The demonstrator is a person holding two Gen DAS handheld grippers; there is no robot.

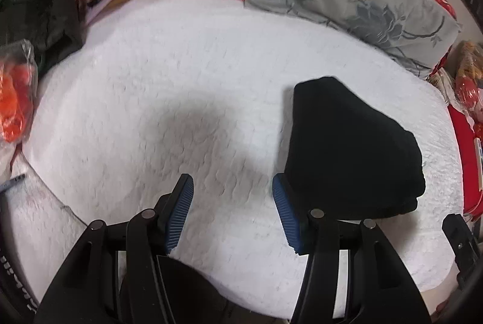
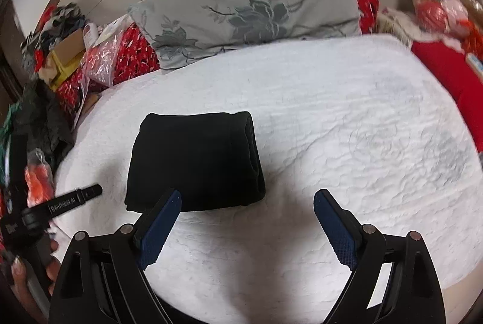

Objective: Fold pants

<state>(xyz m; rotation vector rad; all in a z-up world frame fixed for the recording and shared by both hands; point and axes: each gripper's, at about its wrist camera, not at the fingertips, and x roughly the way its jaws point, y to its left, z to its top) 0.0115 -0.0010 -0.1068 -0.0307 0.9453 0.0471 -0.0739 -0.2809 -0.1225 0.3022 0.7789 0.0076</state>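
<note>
White quilt (image 2: 347,118) under folded black pants (image 2: 193,161), fingers (image 2: 160,227) apart.

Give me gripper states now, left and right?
Left gripper: open, empty, beside the pants.
Right gripper: open, empty.

— What are the pants (image 2: 193,161) looking like?
— Black, and lying folded into a compact, thick bundle, roughly rectangular.
— How are they sitting?
— They are resting flat on the white quilt (image 2: 347,127), with the rounded fold running along the right side and stacked layers showing at that edge.
— Anything touching them?
— Nothing is pressing on them; they are lying free, in front of the grey pillow (image 2: 247,7).
</note>
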